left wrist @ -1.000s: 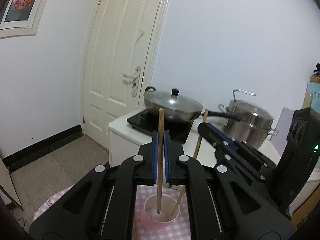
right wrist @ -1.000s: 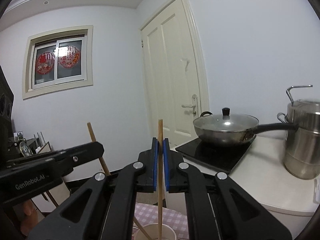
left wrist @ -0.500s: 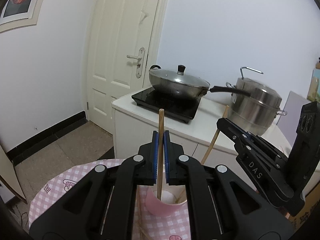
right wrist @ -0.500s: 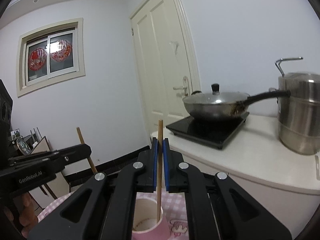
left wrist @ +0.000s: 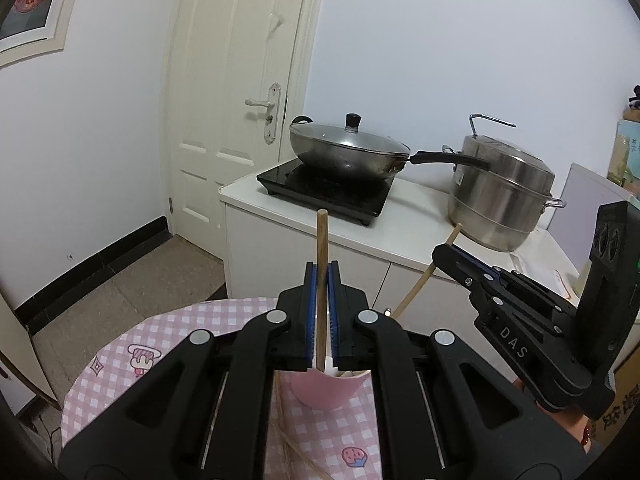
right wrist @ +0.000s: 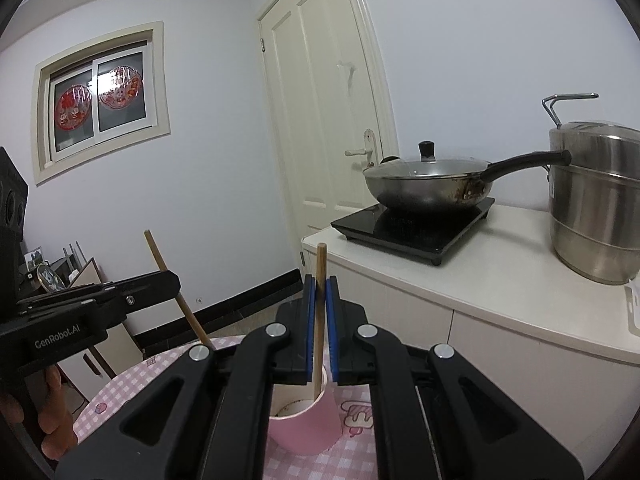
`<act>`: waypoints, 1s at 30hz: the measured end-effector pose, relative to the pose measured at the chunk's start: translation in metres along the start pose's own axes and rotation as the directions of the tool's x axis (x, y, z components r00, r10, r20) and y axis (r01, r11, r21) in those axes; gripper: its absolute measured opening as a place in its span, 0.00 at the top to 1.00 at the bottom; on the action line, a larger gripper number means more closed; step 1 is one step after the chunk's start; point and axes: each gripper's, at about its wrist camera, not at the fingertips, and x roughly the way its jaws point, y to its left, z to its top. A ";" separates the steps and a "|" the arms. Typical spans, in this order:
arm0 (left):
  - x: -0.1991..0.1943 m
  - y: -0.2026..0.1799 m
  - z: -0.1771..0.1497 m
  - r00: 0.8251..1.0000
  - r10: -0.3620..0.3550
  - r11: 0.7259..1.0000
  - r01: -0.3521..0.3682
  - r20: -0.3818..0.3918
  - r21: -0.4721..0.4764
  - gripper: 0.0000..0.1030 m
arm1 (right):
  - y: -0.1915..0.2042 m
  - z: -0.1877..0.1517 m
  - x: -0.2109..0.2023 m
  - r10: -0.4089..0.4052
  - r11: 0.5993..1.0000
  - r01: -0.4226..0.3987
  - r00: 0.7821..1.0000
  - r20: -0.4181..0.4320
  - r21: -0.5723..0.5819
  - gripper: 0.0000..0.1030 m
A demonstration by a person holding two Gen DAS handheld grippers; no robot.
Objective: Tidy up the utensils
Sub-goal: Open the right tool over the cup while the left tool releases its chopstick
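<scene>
Left wrist: chopstick (left wrist: 321,248) tip hidden inside pink cup (left wrist: 326,390).

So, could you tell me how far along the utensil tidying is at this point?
Nothing is released yet. Each gripper, left and right, is shut on a chopstick, tips dipping into the pink cup. Left: let go, then collect the loose sticks on the tablecloth.

Lidded wok (left wrist: 347,151), steel steamer pot (left wrist: 499,194)
</scene>
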 end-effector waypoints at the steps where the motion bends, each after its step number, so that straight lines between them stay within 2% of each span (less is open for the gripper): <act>1: -0.001 0.000 0.000 1.000 -0.007 1.000 0.007 -0.003 -0.003 0.94 | 0.000 -0.001 -0.001 0.000 1.000 0.000 1.000 -0.004 0.004 0.96; 10: -0.003 -0.003 -0.002 0.999 -0.012 1.000 0.012 -0.047 -0.009 0.94 | 0.002 -0.004 -0.007 -0.010 1.000 0.010 0.999 -0.039 0.012 0.95; 17: -0.009 -0.008 -0.008 0.997 -0.023 1.000 0.023 -0.078 -0.004 0.93 | 0.006 -0.003 -0.024 -0.019 1.000 0.020 0.999 -0.029 0.018 0.77; 23: -0.030 -0.009 -0.012 0.999 -0.011 1.000 0.010 -0.054 -0.009 0.93 | 0.010 -0.004 -0.043 -0.027 0.999 0.027 1.000 -0.015 0.019 0.71; 24: -0.035 -0.010 -0.013 0.999 -0.003 1.000 0.003 -0.047 -0.005 0.91 | 0.011 -0.004 -0.047 -0.026 0.999 0.027 1.000 -0.012 0.018 0.70; 26: -0.044 -0.010 -0.015 1.000 0.005 1.000 -0.006 -0.029 -0.007 0.66 | 0.014 -0.005 -0.054 -0.026 1.000 0.026 1.000 -0.006 0.014 0.69; 27: -0.050 -0.010 -0.016 1.000 0.017 1.000 -0.017 -0.007 -0.012 0.45 | 0.016 -0.006 -0.059 -0.029 1.000 0.029 1.000 0.000 0.009 0.68; 28: -0.057 -0.009 -0.018 0.999 0.029 1.000 -0.028 0.020 -0.014 0.45 | 0.018 -0.007 -0.064 -0.032 0.999 0.032 0.999 0.005 0.005 0.68; 30: -0.065 -0.008 -0.019 0.999 0.045 0.999 -0.044 0.025 -0.011 0.45 | 0.021 -0.008 -0.071 -0.036 0.999 0.036 0.999 0.012 -0.004 0.67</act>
